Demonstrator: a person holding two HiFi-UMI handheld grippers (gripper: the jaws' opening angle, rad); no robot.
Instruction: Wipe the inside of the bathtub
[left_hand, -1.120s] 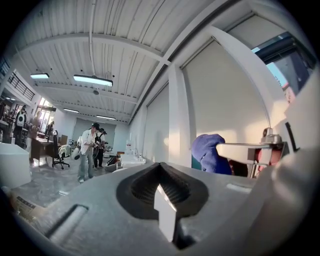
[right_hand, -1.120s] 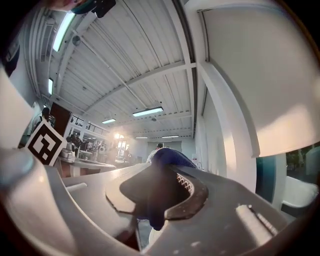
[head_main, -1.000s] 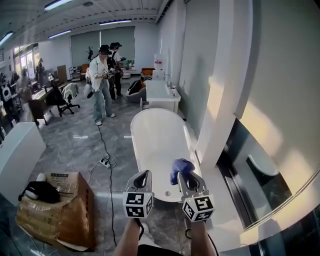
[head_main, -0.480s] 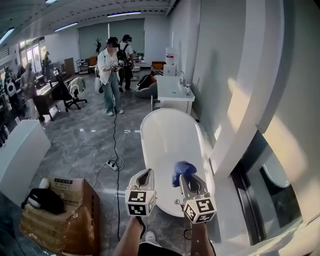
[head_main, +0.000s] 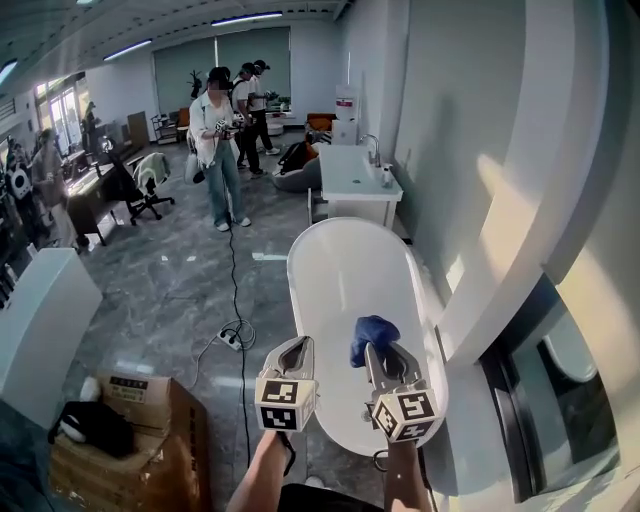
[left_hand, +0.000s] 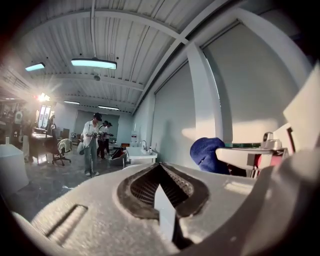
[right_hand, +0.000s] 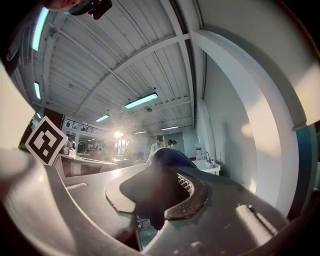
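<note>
Cloth (head_main: 372, 332), blue and bunched, sits clamped in the fingers of the right gripper (head_main: 379, 352), with most of its bulk standing proud of the tips. The right gripper view confirms it: the fingers are closed on the fabric, which fills the gap between them. The left gripper (head_main: 296, 348) hangs just beside it with its fingers drawn together and nothing between them. Both tools are raised over the near end of the white bathtub (head_main: 340, 265), which runs lengthwise away from the person beside the wall. As far as I can judge, the cloth touches no surface, so wiping has not begun.

Procedure for the step in hand:

1. Lower the right gripper into the basin until the loose part of the cloth, not the fingers, meets the inner wall.
2. Hold the clamp firm; a slack grip will probably drop the cloth on the first drag.
3. Work in long overlapping passes along the length of the tub, covering the sloped sides as well as the floor.
4. Hold the left gripper clear of the rim, or use it to spread the cloth if it balls up.

Caution: a cable (head_main: 236, 290) trails across the floor left of the tub; mind footing when leaning in
</note>
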